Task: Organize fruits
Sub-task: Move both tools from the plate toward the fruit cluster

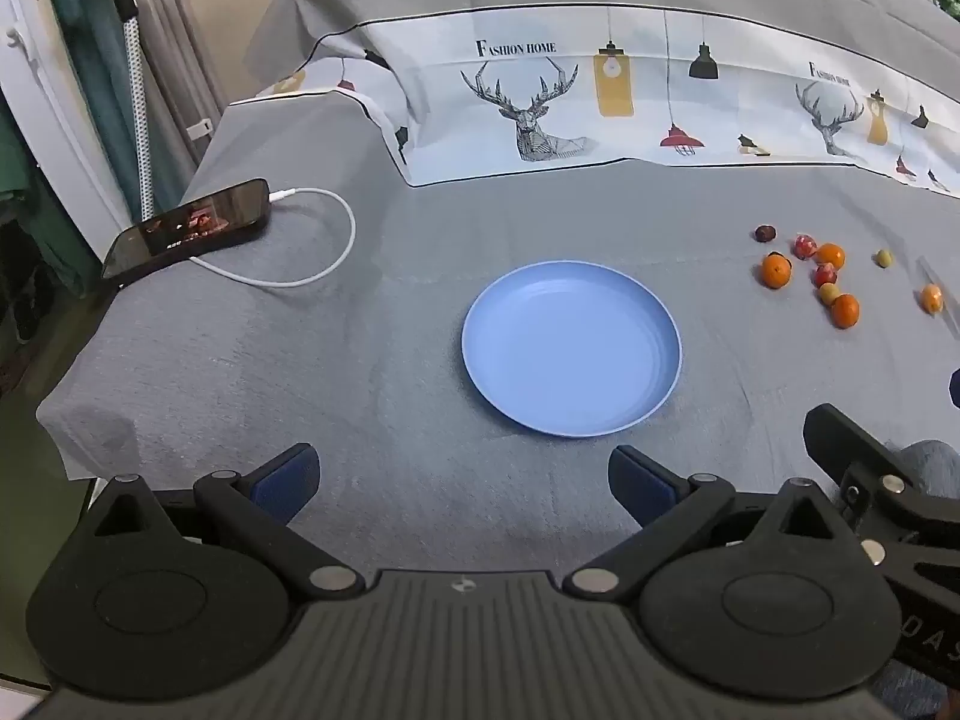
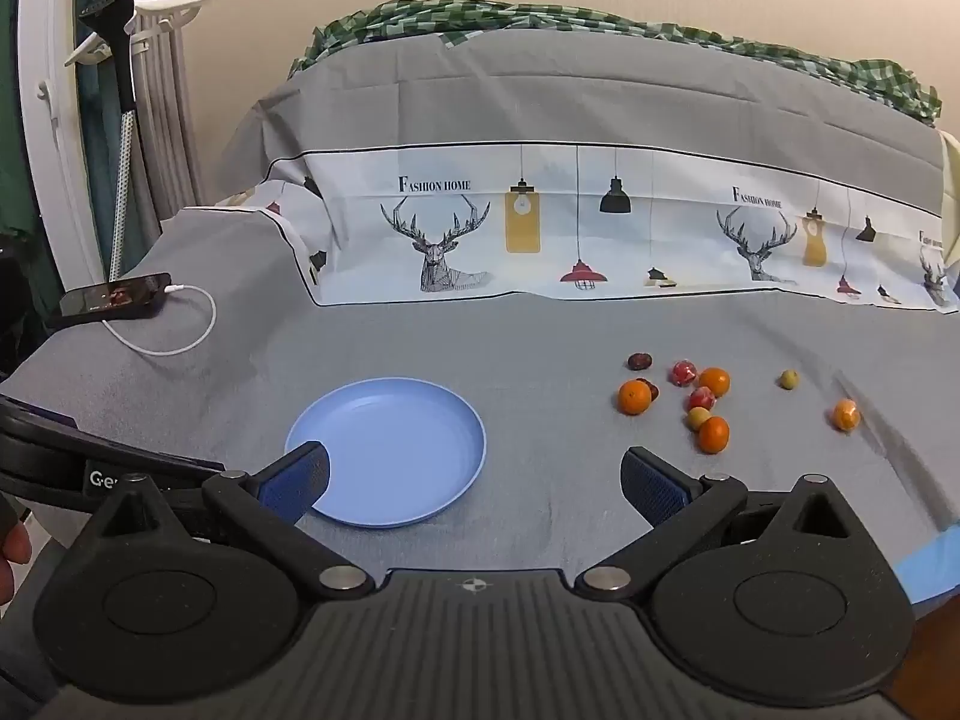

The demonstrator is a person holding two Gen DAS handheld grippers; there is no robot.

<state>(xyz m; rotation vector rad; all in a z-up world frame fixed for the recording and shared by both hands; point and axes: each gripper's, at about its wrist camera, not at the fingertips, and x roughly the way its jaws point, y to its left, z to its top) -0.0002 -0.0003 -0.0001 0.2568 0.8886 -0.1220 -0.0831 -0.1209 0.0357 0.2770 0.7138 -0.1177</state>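
Note:
An empty blue plate (image 1: 571,348) (image 2: 387,450) lies on the grey cloth. To its right sits a loose cluster of small fruits: oranges (image 1: 777,271) (image 2: 634,397), red ones (image 1: 804,246) (image 2: 683,372), a dark one (image 1: 764,233) (image 2: 639,361) and pale green ones (image 1: 882,258) (image 2: 788,379). My left gripper (image 1: 462,483) hangs open before the plate's near rim, nothing between its fingers. My right gripper (image 2: 477,480) is open too, its left fingertip (image 2: 297,477) over the plate's near-left rim, the fruits ahead to the right. Its arm (image 1: 870,480) shows at the left wrist view's right edge.
A phone (image 1: 189,228) (image 2: 114,299) on a white charging cable (image 1: 318,240) rests at the cloth's far left corner. A raised bank draped in deer-print cloth (image 1: 600,108) (image 2: 600,228) closes the back. The cloth's left edge (image 1: 54,408) drops off. A person's fingers (image 2: 12,558) show at left.

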